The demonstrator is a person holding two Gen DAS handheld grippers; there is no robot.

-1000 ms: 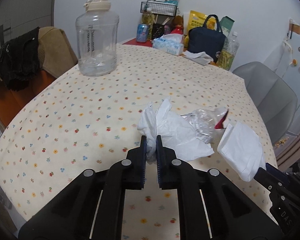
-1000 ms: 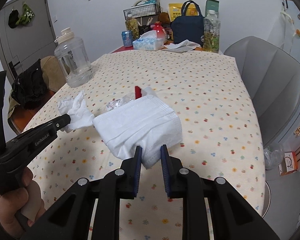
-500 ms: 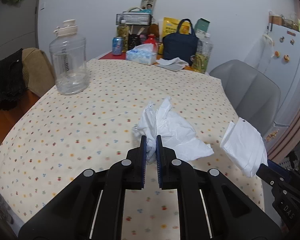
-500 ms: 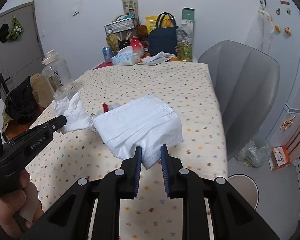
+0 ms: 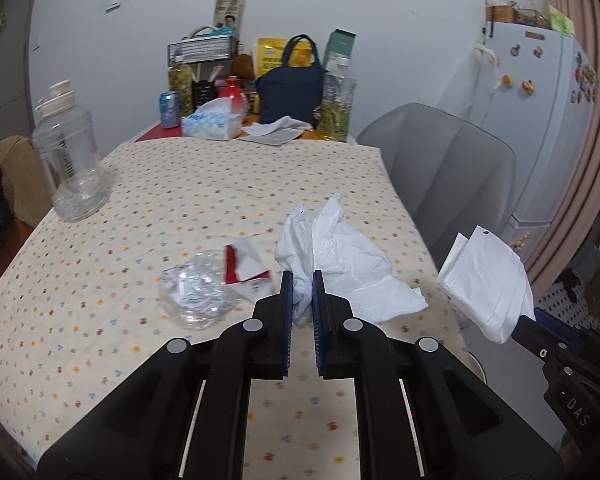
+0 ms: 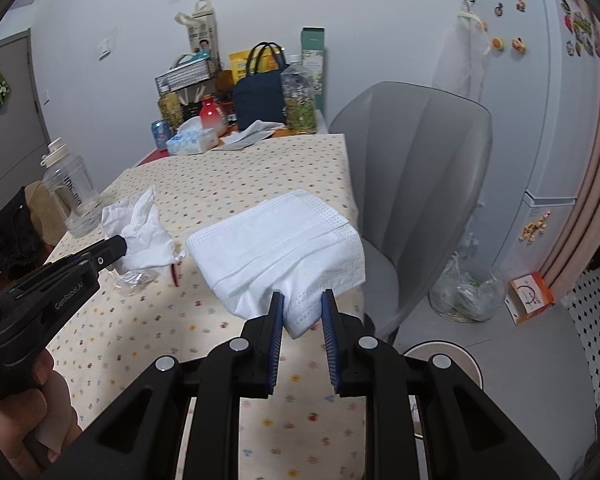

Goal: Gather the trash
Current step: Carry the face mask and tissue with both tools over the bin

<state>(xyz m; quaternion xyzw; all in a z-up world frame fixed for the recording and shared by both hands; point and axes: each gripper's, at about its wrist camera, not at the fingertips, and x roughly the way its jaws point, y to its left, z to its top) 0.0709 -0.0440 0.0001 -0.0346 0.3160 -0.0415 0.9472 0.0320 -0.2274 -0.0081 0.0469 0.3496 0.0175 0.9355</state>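
Left wrist view: left gripper point(image 5: 300, 292) clamps crumpled tissue point(image 5: 352, 264), right gripper point(image 6: 302, 312) clamps mask point(image 6: 276, 236); both have swung right, off the table point(image 5: 140, 208), binward.

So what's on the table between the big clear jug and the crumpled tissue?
In the left wrist view, a crinkled clear plastic wrapper and a red-and-white packet lie between the jug and the tissue.

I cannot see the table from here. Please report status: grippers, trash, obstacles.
Left gripper shut on crumpled tissue. Right gripper shut on face mask. Plastic wrapper not yet collected from table. Nothing blocking.
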